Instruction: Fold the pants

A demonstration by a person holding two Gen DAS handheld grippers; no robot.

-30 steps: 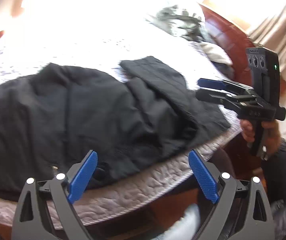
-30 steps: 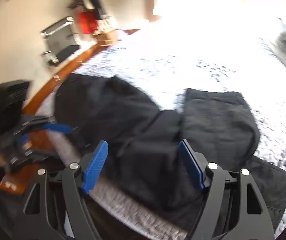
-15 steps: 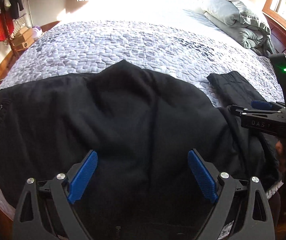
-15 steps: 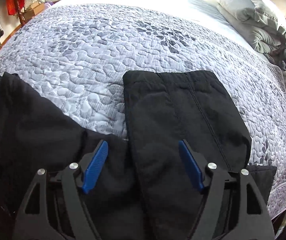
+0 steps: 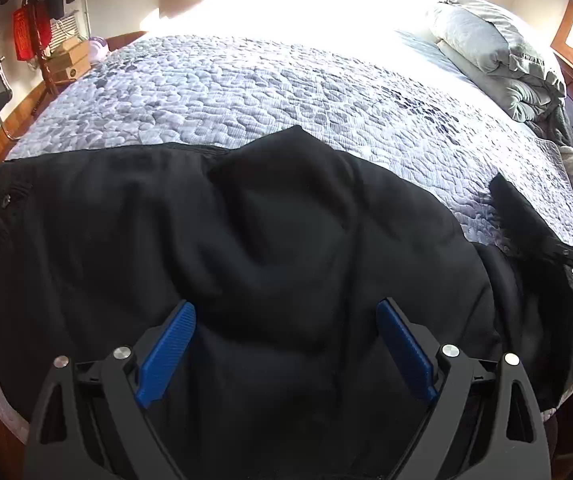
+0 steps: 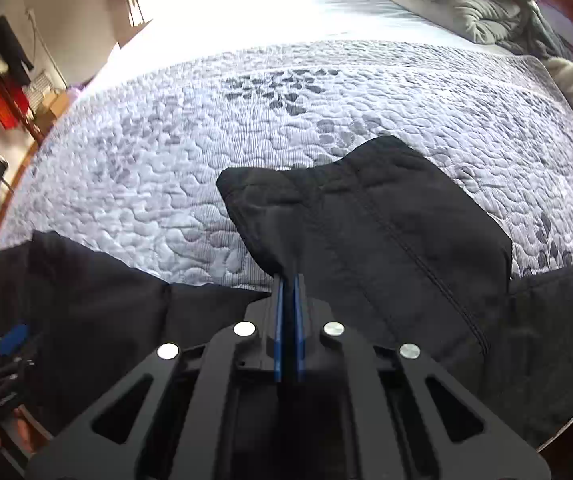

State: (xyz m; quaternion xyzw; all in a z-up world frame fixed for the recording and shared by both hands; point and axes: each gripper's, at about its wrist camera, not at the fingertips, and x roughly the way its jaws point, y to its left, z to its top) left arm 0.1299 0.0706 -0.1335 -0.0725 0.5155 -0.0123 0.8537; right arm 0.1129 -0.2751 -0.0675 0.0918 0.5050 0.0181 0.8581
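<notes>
Pants (image 5: 270,240), black and made of soft thick cloth, are spread along the near edge of the grey quilted bed cover (image 5: 246,92), filling the lower half of both views. In the right wrist view, the right gripper (image 6: 289,280) is pinched tight on the cuff end of one leg, low in the middle. The left gripper (image 5: 286,344) is held wide above the crumpled middle, with nothing caught. For a good fold, the cuff should be lifted gently and kept level, and a firm bite of cloth should be taken by the left tongs.
</notes>
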